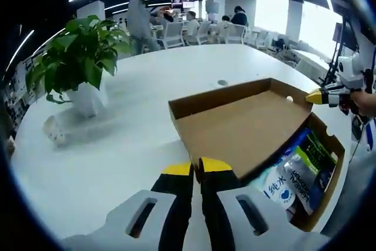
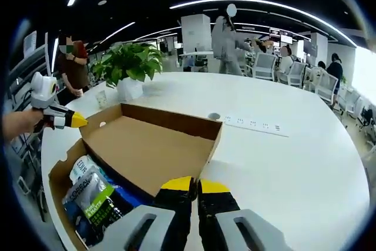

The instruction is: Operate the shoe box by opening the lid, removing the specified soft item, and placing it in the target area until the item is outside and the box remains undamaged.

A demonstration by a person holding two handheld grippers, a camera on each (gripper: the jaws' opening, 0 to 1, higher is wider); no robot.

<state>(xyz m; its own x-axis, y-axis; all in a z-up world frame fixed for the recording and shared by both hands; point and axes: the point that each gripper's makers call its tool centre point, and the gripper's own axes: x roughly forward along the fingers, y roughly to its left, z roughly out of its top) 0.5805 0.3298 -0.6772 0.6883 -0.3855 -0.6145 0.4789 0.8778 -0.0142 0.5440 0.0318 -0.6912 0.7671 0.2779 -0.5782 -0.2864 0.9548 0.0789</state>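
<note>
I am holding the brown cardboard shoe box point(image 1: 258, 127) lid half-raised at frame centre; both my grippers' fingers point(image 1: 197, 171) point(image 2: 194, 186) are pressed together, empty. The soft packets point(image 1: 296, 174) are waiting inside.

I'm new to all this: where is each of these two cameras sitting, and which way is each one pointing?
Left gripper view: rides the left gripper, looking across the lifted lid of the shoe box; the right gripper and a hand show at right.
Right gripper view: rides the right gripper, facing the lid from the opposite side; the left gripper and a hand enter at left.
Shared: box, white table, potted plant.
</note>
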